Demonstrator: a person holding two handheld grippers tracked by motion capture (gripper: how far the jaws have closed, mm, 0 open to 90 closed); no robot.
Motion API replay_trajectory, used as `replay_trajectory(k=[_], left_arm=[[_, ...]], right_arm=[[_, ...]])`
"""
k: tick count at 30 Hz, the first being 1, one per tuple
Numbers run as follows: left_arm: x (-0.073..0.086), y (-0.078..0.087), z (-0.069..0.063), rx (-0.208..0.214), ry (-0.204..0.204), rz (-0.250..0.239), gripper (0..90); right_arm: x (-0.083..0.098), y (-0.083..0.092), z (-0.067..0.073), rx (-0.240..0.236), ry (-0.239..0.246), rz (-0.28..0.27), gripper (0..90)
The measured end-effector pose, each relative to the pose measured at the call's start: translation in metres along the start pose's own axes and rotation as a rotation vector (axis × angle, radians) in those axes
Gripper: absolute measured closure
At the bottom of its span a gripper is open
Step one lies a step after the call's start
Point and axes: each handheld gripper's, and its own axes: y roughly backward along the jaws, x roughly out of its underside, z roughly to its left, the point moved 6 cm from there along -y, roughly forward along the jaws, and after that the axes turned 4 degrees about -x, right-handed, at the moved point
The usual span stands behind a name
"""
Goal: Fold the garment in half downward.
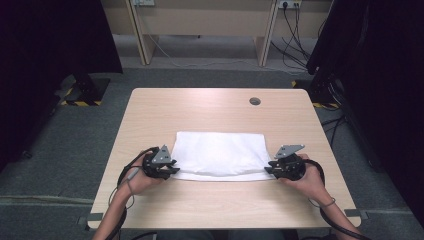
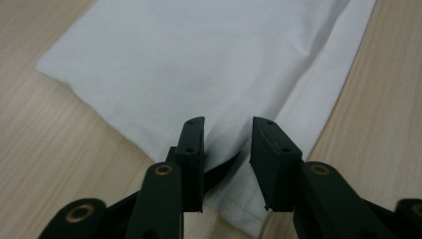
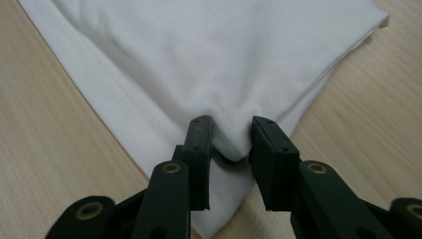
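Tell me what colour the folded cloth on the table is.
Plain white, no pattern. The cloth shows best in the right gripper view, stitched hem included.

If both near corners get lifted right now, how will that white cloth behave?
Probably floppy: the white cloth already bunches between the left tool and the right tool. Its middle would likely sag. It looks thin and folded in layers, so the lower layer may slip free.

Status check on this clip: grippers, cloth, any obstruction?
Left gripper and right gripper each pinching a near corner of the white cloth. Cloth folded, flat on table. Nothing in the way.
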Motion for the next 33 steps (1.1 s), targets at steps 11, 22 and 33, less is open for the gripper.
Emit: replay_trajectory(k=[11,22,33], left_arm=[[-0.001,-0.002,-0.002,0.017,0.006,0.004,86.1],[-0.004,0.0,-0.001,0.017,0.012,-0.012,87.3],[-0.012,0.009,0.002,0.0,-0.003,-0.032,87.4]], right_arm=[[0.001,0.001,0.0,-0.024,-0.016,-0.001,81.7],[-0.002,0.007,-0.001,-0.03,-0.035,-0.024,82.0],[-0.004,0.01,-0.001,-0.031,-0.044,-0.036,82.4]])
